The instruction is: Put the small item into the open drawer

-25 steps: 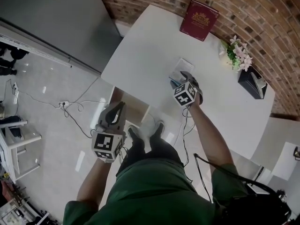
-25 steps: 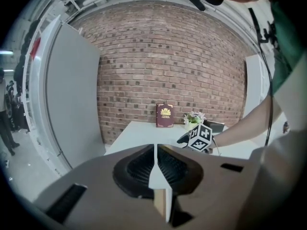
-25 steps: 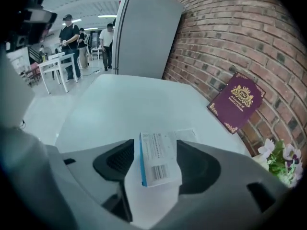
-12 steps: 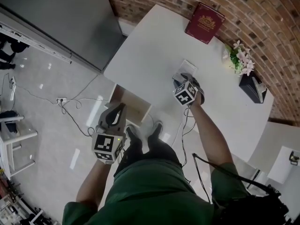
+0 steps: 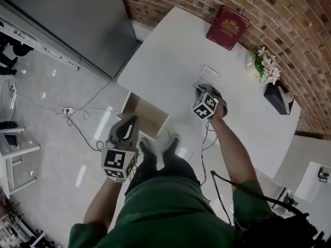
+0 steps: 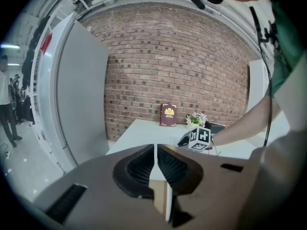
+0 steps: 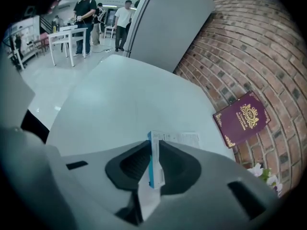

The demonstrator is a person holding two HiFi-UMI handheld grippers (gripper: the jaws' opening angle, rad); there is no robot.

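A small, thin white-and-blue packet (image 7: 155,169) was held on edge between the jaws of the right gripper (image 7: 153,145). These jaws were closing, and their dark ribbed pads were already pressed against the packet's two flat faces. The gripper was held just above the white table top (image 5: 170,50), with a white printed paper sheet (image 7: 184,139) lying just beyond its tips. The left gripper (image 6: 155,150) was held off the table's near edge. Its jaws were brought together with only a hairline between them, and nothing was gripped. The open wooden drawer (image 5: 147,119) was seen below the table's near edge, between the two grippers. A maroon book with a gold crest (image 5: 228,27) was leaned against the brick wall (image 5: 289,19).
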